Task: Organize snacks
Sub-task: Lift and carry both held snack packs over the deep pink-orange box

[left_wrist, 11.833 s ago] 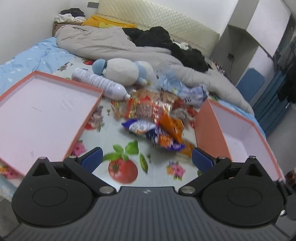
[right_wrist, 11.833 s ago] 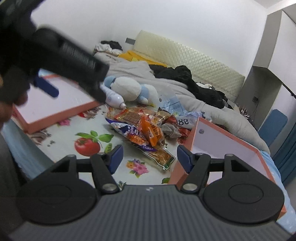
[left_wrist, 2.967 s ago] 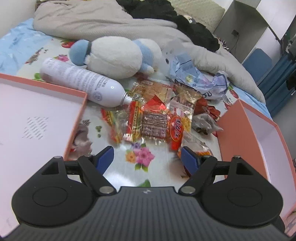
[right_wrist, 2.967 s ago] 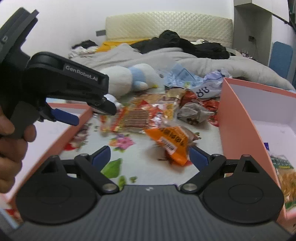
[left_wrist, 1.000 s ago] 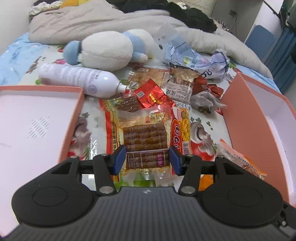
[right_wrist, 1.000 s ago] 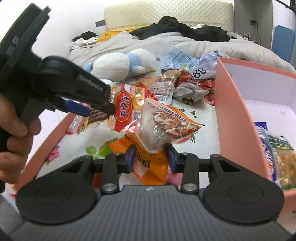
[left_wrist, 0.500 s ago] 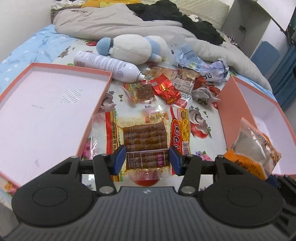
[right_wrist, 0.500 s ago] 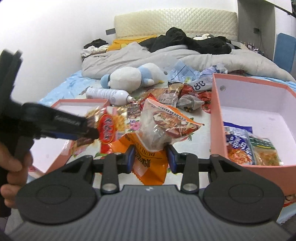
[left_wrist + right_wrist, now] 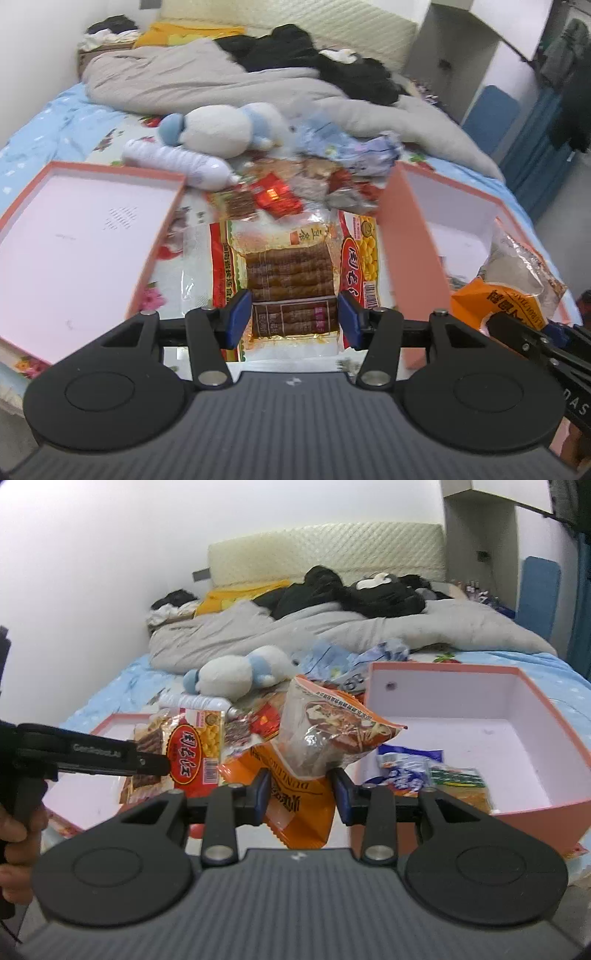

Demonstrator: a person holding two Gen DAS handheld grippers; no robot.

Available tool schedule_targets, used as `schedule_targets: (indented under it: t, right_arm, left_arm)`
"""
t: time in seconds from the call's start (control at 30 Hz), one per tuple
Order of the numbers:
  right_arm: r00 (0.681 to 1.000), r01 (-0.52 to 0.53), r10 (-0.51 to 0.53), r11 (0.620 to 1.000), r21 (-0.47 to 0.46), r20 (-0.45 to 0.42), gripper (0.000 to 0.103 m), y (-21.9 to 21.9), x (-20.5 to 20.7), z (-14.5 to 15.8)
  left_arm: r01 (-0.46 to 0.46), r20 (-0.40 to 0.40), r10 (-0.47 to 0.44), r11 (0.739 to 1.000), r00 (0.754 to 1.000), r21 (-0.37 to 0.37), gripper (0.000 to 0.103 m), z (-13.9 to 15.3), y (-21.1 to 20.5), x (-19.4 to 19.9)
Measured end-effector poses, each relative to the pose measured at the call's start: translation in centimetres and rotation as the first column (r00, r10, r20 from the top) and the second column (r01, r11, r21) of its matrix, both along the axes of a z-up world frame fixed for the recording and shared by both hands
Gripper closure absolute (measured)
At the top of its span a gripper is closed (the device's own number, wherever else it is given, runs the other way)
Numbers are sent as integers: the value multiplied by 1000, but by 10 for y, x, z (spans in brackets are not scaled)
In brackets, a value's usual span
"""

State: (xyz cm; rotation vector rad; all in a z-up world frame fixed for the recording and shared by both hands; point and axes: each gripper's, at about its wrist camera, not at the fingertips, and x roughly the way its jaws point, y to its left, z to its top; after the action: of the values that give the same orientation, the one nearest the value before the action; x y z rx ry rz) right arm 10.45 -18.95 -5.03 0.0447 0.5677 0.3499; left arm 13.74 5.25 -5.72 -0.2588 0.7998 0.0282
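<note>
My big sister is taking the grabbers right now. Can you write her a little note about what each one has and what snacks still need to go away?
Left gripper: jaws shut on the brown snack packs, lifted near the shallow lid.
Right gripper: jaws shut on the orange packet and the clear packet, beside the deep box.
Done: a blue packet and a green packet lie in the deep box.
Left: box what you hold, then the red packet and others near the white bottle.
</note>
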Motion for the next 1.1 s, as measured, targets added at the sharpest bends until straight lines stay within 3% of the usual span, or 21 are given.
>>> schedule_targets:
  t: [0.23,0.53,0.8,1.1]
  right_arm:
    - [998,68,-68,998,-10,8,64,-39,-13,7]
    - [986,169,-169,986,4,2,64,-85,-9,2]
    - [963,269,-269,963,-12,21,64,-133,13,5]
    - [956,293,-293,956,-20,-27,65,-165,62,-16]
  left_arm:
    - [103,42,-101,994,994,-34,46,19,-43,0]
    - [215,65,-213,976,975,-16,46,27,-92,21]
    - [332,54,-330,942,942,-42,46,20,-142,66]
    - [418,29,-417,907,909,-47,46,7,-195,131]
